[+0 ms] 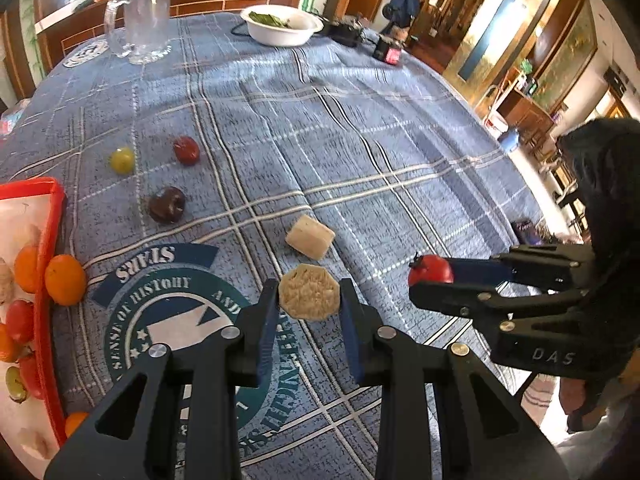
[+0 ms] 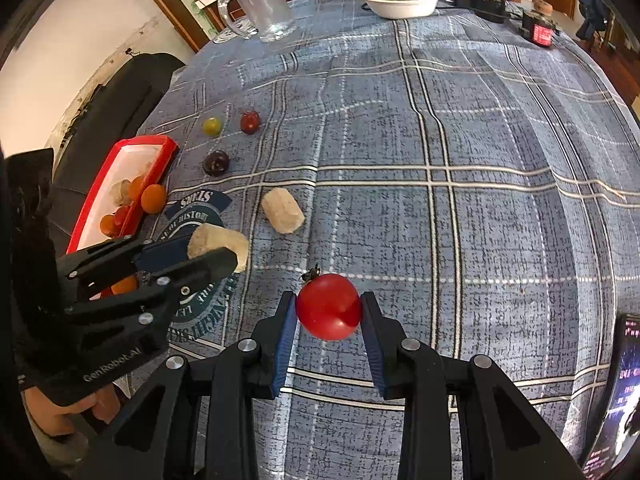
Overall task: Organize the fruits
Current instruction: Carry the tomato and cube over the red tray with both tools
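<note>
Left gripper (image 1: 309, 295) angled steeply down, clamped on pale octagonal chunk (image 1: 309, 293) above desk (image 1: 400, 152), right gripper (image 2: 329, 309) likewise pitched down, gripping red tomato (image 2: 329, 306).

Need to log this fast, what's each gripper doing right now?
Left gripper: closed on a pale octagonal chunk.
Right gripper: closed on a red tomato.

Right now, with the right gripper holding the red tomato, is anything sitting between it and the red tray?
Yes. The left gripper, shut on a pale chunk, sits between the red tomato and the red tray. An orange fruit rests against the tray's near rim, outside it.
</note>
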